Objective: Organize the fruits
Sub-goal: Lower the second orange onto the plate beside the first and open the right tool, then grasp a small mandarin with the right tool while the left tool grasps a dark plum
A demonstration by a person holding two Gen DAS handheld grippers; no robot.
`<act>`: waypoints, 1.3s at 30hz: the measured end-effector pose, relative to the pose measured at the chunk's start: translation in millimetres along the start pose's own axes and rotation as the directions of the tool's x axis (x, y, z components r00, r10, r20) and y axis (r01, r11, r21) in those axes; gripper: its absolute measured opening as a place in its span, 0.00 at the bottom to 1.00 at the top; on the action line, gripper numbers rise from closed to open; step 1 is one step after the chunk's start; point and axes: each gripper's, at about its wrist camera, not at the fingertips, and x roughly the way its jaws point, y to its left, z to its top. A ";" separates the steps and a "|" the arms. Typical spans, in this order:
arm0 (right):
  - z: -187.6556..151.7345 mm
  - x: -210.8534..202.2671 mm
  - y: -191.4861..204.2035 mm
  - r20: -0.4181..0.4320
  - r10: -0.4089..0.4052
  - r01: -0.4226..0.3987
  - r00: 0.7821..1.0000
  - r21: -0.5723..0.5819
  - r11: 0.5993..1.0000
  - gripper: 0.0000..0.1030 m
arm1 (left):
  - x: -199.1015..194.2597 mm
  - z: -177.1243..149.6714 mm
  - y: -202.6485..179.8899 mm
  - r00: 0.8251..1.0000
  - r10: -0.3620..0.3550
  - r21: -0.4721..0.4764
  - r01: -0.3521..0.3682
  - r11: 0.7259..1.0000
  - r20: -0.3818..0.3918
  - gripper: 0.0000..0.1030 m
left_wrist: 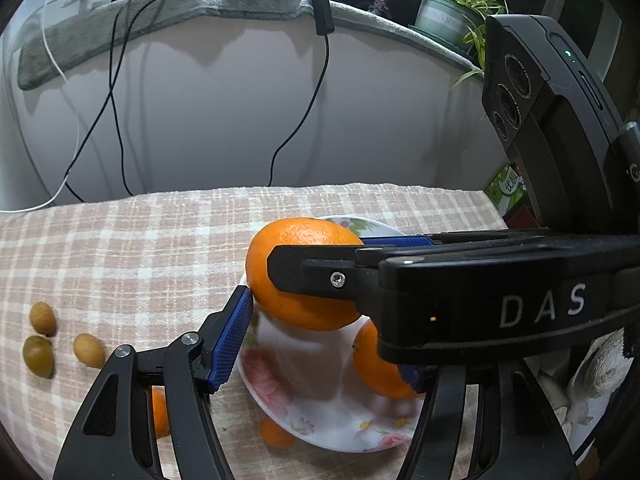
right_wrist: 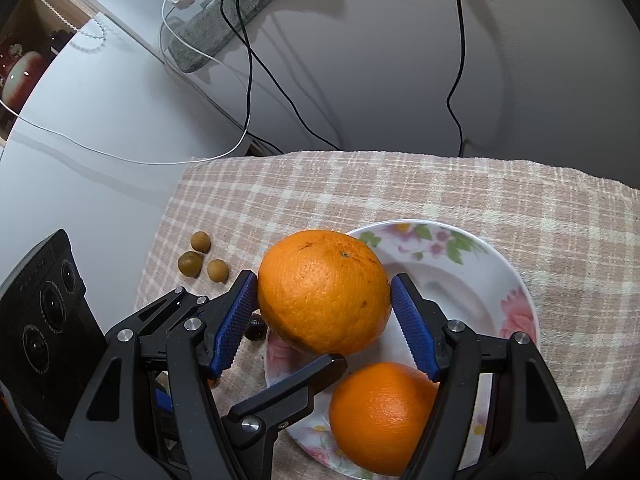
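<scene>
My right gripper (right_wrist: 324, 312) is shut on a large orange (right_wrist: 320, 288), holding it above the left rim of a floral plate (right_wrist: 480, 280). A second orange (right_wrist: 380, 416) lies in the plate. In the left wrist view the held orange (left_wrist: 296, 240) sits between the right gripper's black fingers (left_wrist: 312, 268), over the plate (left_wrist: 304, 400), with the second orange (left_wrist: 376, 368) below. My left gripper (left_wrist: 320, 344) is wide open; its blue left pad (left_wrist: 232, 340) touches or nearly touches the held orange, and its right finger is hidden behind the right gripper.
Three small brown-green fruits (left_wrist: 52, 340) lie on the checked cloth (left_wrist: 140, 248) left of the plate; they also show in the right wrist view (right_wrist: 204, 258). Small orange fruits (left_wrist: 276, 434) lie near the plate's front. Cables hang on the wall behind. A potted plant (left_wrist: 444, 12) stands back right.
</scene>
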 end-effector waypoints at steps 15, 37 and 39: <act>1.4 -16.5 14.8 0.064 -0.017 0.020 0.998 -0.037 0.999 0.69 | -21.2 -9.7 3.1 1.000 0.016 0.002 -0.016 1.000 0.020 0.60; -64.5 -39.0 84.7 0.206 -0.016 0.082 0.978 -0.315 0.946 0.73 | -96.4 -75.9 96.5 0.972 0.209 -0.109 -0.197 0.974 0.110 0.62; -73.4 -37.0 91.1 0.223 -0.015 0.090 0.975 -0.331 0.939 0.74 | -105.7 -89.0 108.1 0.964 0.231 -0.135 -0.214 0.967 0.130 0.62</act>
